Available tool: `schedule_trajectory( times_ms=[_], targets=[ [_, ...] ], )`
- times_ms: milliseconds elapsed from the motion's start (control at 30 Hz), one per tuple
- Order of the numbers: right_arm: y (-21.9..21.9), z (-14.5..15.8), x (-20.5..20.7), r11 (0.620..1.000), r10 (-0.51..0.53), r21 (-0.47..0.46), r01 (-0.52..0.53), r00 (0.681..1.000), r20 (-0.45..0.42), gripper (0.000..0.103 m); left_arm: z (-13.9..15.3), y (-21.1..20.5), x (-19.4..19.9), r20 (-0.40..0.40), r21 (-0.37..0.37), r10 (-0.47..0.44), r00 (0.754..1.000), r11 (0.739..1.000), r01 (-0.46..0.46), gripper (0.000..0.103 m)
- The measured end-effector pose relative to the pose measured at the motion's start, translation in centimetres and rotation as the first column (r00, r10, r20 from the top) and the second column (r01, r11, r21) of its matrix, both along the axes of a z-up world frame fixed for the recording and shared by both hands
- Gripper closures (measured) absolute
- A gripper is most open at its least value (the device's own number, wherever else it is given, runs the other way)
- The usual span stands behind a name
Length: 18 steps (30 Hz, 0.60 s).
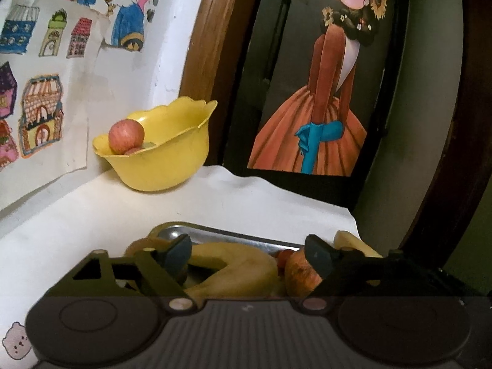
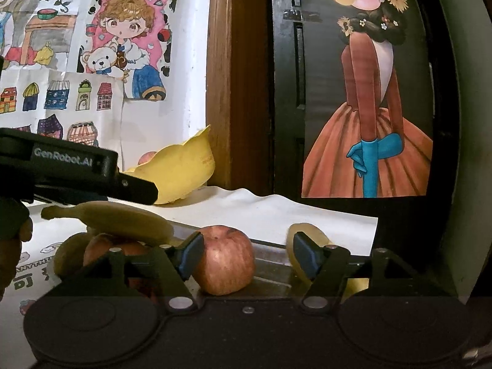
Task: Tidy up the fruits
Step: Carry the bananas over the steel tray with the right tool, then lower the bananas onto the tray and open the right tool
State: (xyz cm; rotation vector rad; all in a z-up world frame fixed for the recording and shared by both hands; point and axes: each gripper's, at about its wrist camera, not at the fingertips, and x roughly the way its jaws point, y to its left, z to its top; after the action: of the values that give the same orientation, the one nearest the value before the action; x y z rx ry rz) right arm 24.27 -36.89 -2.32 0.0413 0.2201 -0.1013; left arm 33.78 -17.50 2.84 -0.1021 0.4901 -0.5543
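Observation:
A metal tray on the white cloth holds the fruit. My left gripper hangs open over it, with a curved banana between its fingers and a red apple against the right finger. In the right wrist view my right gripper is open around a red apple standing on the tray; the left pad is close to it and the right pad is apart. A banana lies across another apple under the left gripper's finger.
A yellow scalloped bowl stands at the back left by the wall with an apple in it. Another banana lies at the tray's right end. Behind are a wooden frame, a dark door with a poster and drawings on the wall.

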Motion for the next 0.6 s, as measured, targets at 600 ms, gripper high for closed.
schedule_trajectory(
  times_ms=[600],
  targets=[
    [1.8, 2.9, -4.5, 0.999, -0.004, -0.045, 0.008, 0.996, 0.086, 0.009, 2.6, 2.3, -3.7, 0.076, -0.044, 0.034, 0.996, 0.999, -0.031, 0.001]
  ],
)
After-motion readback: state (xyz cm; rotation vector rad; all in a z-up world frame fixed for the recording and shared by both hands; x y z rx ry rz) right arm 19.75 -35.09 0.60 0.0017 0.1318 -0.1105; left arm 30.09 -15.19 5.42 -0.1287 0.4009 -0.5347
